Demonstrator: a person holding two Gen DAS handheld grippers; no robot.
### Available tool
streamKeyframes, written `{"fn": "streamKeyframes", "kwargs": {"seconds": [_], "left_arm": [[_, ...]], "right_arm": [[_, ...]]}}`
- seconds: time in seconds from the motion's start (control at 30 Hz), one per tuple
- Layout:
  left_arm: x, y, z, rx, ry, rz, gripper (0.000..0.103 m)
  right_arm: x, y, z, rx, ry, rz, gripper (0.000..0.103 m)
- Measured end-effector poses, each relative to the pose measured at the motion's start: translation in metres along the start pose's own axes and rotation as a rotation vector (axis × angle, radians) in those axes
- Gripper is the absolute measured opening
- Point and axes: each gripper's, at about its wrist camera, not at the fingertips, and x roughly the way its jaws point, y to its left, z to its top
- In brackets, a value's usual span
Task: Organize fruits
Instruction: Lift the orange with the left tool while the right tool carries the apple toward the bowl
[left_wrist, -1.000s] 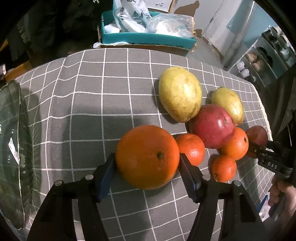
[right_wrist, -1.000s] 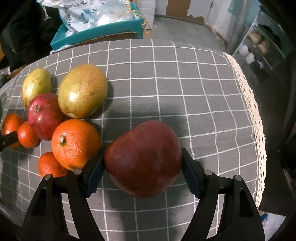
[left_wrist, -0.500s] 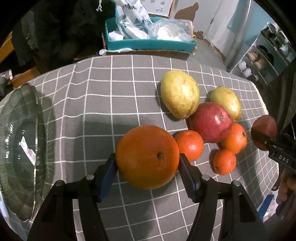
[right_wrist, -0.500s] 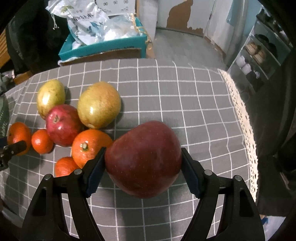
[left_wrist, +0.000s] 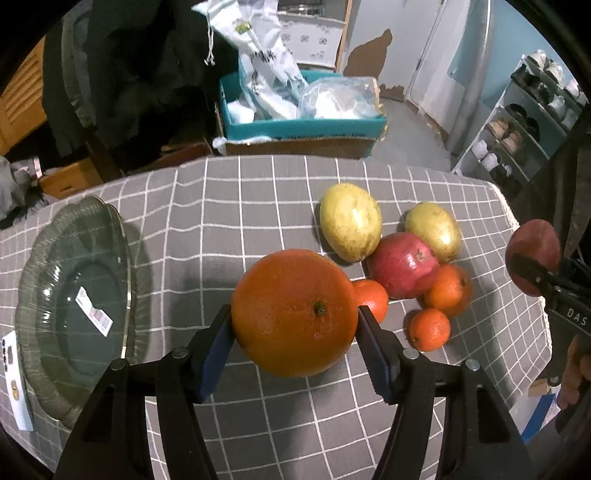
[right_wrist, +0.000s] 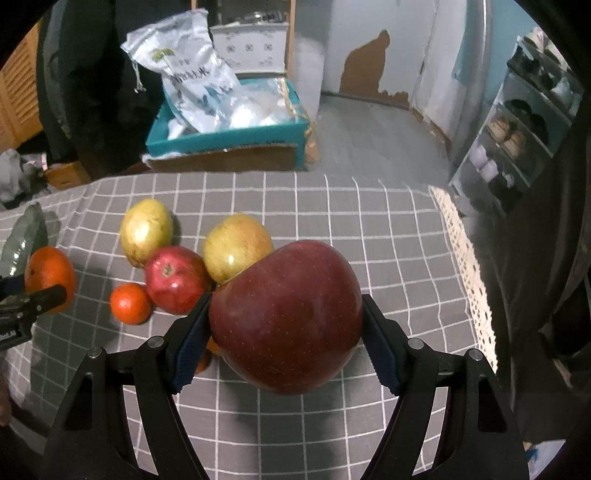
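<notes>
1. Left gripper (left_wrist: 295, 332) is clamped on the big orange (left_wrist: 294, 312), blue pads pressed into both sides, holding it up above the grey checked tablecloth (left_wrist: 207, 206). The bottom of the orange blocks the cloth right under it.
2. Right gripper (right_wrist: 286, 339) is squeezed onto a dark red apple (right_wrist: 286, 320), also lifted off the cloth. From the left wrist view that apple is only partly visible at the far right edge, with a finger of the gripper across it.
3. The rest of the fruit sits bunched together on the cloth: two yellow-green mangoes (left_wrist: 350, 221), a smaller red apple (left_wrist: 403, 264) touching them, and three small tangerines (left_wrist: 429, 329) in front.
4. In the right wrist view the held apple covers most of that pile, so only one tangerine shows fully there; a sliver of orange peeks out behind the left finger.
5. Green glass plate (left_wrist: 37, 266) sits on the left of the table, well apart from the fruit pile. There's a sticker on it, too blurry to read, and its near edge is cut off by the frame.
</notes>
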Motion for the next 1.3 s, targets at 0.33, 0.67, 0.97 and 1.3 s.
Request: {"fn": "streamKeyframes", "kwargs": {"seconds": [0.33,0.67,0.97,1.3], "left_arm": [[-0.041,0.0,0.005,-0.002,-0.088,0.007,0.066],[-0.08,0.002,0.011,-0.001,-0.176,0.003,0.066],[-0.113,0.004,0.012,0.0,-0.25,0.006,0.066],[-0.14,0.01,0.012,-0.007,-0.32,0.019,0.066]], "right_arm": [[-0.038,0.014,0.01,-0.029,-0.106,0.016,0.076],[-0.076,0.022,0.019,-0.033,-0.208,0.049,0.076],[-0.104,0.027,0.02,-0.029,-0.28,0.078,0.076],[-0.125,0.036,0.023,-0.036,-0.336,0.102,0.076]]}}
